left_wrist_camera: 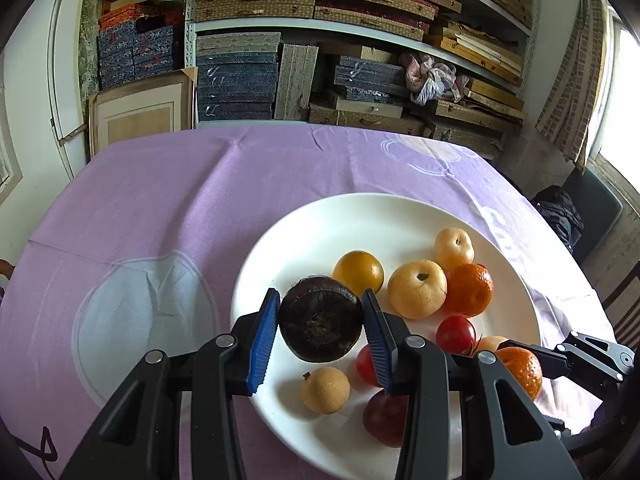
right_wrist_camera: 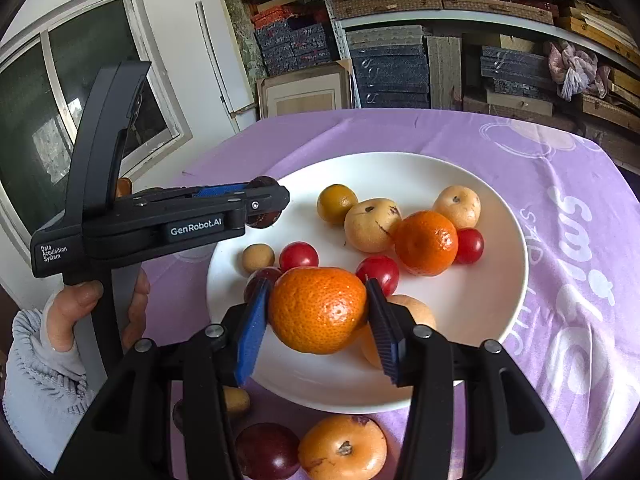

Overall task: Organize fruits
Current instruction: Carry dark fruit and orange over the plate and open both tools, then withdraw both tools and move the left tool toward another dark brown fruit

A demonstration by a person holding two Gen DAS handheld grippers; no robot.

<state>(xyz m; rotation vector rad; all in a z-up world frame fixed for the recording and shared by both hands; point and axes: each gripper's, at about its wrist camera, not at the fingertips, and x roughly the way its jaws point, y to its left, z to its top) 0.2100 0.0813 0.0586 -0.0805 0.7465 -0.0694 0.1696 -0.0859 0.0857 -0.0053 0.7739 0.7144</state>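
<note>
A white plate (left_wrist_camera: 320,224) (right_wrist_camera: 500,288) on the purple tablecloth holds several fruits: a yellow round fruit (left_wrist_camera: 358,273), two pale pears (left_wrist_camera: 417,289), an orange tangerine (left_wrist_camera: 468,290), red cherry tomatoes (left_wrist_camera: 455,334), a small tan longan (left_wrist_camera: 325,390) and a dark plum (left_wrist_camera: 384,418). My left gripper (left_wrist_camera: 320,330) is shut on a dark brown water chestnut (left_wrist_camera: 320,320), held above the plate's left part. My right gripper (right_wrist_camera: 316,320) is shut on a tangerine (right_wrist_camera: 318,308), held above the plate's near side; it also shows in the left wrist view (left_wrist_camera: 520,368).
Off the plate, near the table's front edge, lie an orange persimmon (right_wrist_camera: 342,448), a dark plum (right_wrist_camera: 266,450) and a small tan fruit (right_wrist_camera: 236,400). Shelves of stacked boxes (left_wrist_camera: 256,80) stand behind the table. A window (right_wrist_camera: 60,100) is at the left.
</note>
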